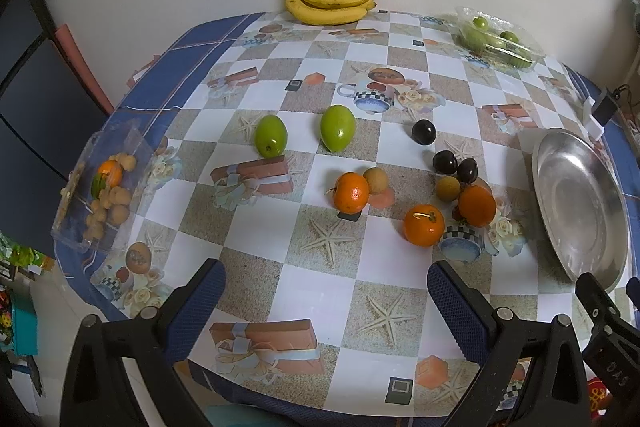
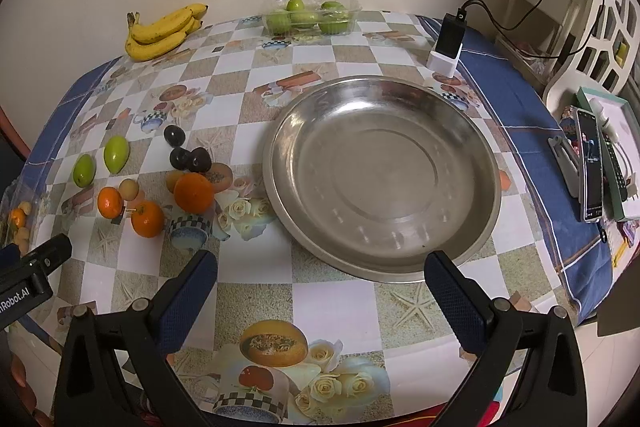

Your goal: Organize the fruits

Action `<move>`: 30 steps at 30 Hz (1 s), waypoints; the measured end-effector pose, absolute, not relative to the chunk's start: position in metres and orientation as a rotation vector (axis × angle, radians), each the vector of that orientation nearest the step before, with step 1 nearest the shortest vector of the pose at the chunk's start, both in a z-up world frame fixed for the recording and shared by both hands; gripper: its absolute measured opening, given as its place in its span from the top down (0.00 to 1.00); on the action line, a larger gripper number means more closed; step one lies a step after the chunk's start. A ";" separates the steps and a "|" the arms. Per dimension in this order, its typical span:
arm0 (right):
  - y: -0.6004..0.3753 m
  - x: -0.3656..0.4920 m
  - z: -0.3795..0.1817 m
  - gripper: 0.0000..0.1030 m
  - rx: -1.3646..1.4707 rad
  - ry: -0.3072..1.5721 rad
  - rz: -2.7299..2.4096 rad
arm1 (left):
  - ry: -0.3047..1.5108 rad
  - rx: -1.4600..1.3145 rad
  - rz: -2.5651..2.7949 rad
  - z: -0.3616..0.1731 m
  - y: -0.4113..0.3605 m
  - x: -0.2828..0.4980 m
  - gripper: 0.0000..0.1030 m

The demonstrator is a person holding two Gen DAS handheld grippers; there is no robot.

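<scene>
Loose fruit lies on the patterned table: two green fruits (image 1: pixel 270 136) (image 1: pixel 337 128), three oranges (image 1: pixel 351 192) (image 1: pixel 423 225) (image 1: pixel 477 205), three dark plums (image 1: pixel 424 132) (image 1: pixel 445 162) (image 1: pixel 467 170) and two small tan fruits (image 1: pixel 376 180) (image 1: pixel 447 188). An empty steel plate (image 2: pixel 380 171) sits to their right. My left gripper (image 1: pixel 326 285) hangs open over the table's near edge, short of the oranges. My right gripper (image 2: pixel 320 279) is open too, just in front of the plate's near rim. Neither holds anything.
Bananas (image 1: pixel 332 1) lie at the table's far edge against the wall. A clear tray of green fruit (image 2: pixel 312 14) stands at the back, another clear tray (image 1: pixel 100 191) with tan fruits and an orange at the left edge. A charger (image 2: pixel 450 41) and phone (image 2: pixel 591 167) are to the right.
</scene>
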State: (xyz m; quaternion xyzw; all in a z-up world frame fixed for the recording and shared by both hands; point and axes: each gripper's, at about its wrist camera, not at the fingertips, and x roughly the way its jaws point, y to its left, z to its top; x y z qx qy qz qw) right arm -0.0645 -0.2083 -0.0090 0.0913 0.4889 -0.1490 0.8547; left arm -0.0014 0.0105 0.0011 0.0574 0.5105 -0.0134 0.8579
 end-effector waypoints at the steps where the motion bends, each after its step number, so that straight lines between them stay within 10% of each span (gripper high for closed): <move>1: -0.208 -0.064 -0.009 0.00 0.191 1.030 -0.313 | 1.073 0.120 -0.028 0.001 0.011 -0.001 0.01; 30: -0.162 -0.015 0.003 0.00 0.215 1.032 -0.089 | 1.137 -0.015 -0.055 0.008 0.046 0.045 0.01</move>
